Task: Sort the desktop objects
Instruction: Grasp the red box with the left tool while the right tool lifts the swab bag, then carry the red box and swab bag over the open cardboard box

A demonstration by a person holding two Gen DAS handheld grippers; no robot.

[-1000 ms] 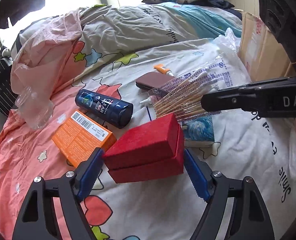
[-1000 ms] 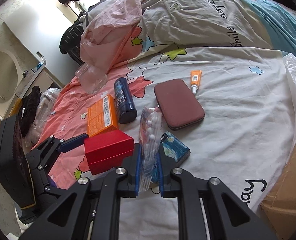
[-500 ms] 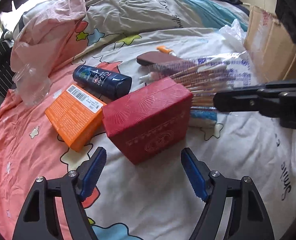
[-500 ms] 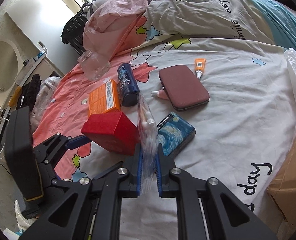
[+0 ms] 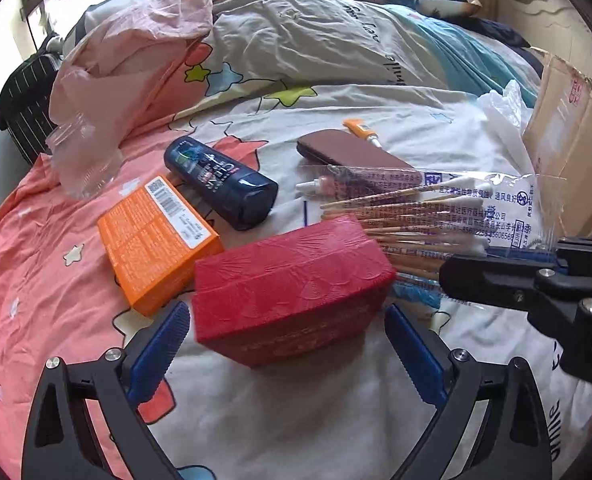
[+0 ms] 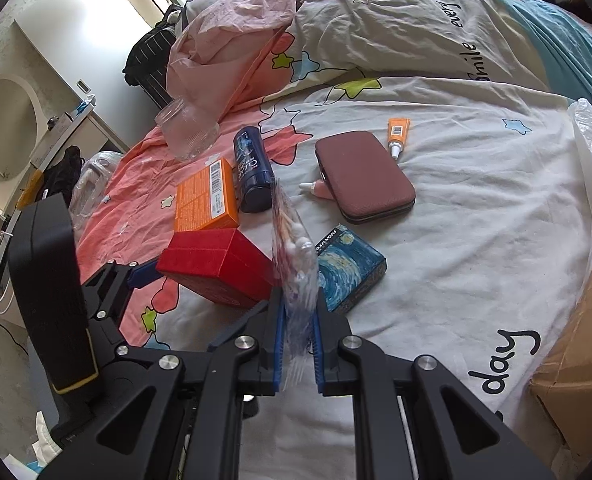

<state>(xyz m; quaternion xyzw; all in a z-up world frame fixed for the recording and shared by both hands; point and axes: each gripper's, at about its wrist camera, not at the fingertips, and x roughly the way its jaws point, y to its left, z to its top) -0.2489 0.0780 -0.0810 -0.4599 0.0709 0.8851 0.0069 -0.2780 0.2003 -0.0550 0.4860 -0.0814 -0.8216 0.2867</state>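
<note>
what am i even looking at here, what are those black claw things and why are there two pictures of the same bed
No robot here: a person holds a hand-held two-finger tool in each hand, and each one carries a wide-angle camera looking along its fingers. So there are two pictures of one bed, one per hand.

In the left-hand view, the left tool is open, its blue pads on either side of a red box without gripping it. In the right-hand view, the right tool is shut on a clear bag of cotton swabs.

Lying on the bedsheet are also an orange box, a dark blue bottle, a maroon case, a small orange tube and a blue box with a swirling painting on it.
</note>
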